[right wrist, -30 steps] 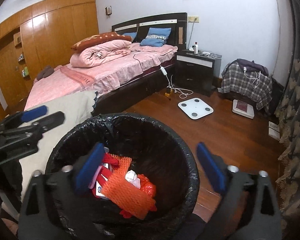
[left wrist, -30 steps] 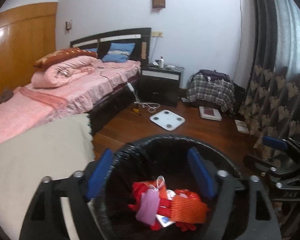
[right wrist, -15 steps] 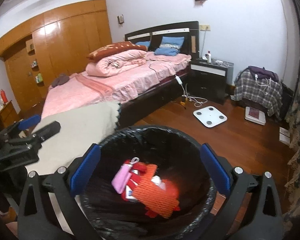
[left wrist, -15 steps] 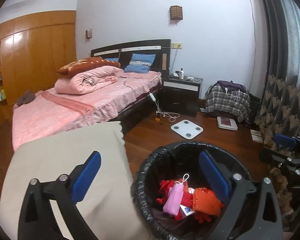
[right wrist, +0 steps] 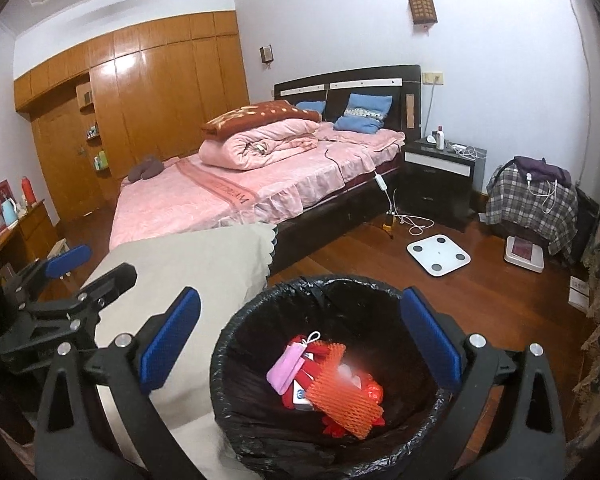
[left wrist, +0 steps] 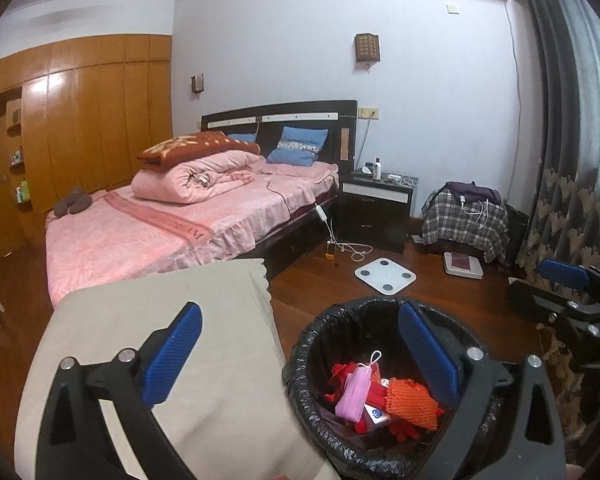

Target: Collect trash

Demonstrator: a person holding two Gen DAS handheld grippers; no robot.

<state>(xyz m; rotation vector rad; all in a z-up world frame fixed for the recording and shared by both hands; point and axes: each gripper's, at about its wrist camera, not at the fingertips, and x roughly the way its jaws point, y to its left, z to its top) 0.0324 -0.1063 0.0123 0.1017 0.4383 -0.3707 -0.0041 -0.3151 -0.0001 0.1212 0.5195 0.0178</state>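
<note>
The room is lit softly, a bit dim. Shiny bright spots glow on the wooden wardrobe [left wrist: 80, 120] at ten o'clock. Walls bend near the round black edges. Inside the bin [right wrist: 260, 432] it is dark.

Left claw [left wrist: 300, 354] and right claw [right wrist: 300, 340] both gape, empty.
</note>
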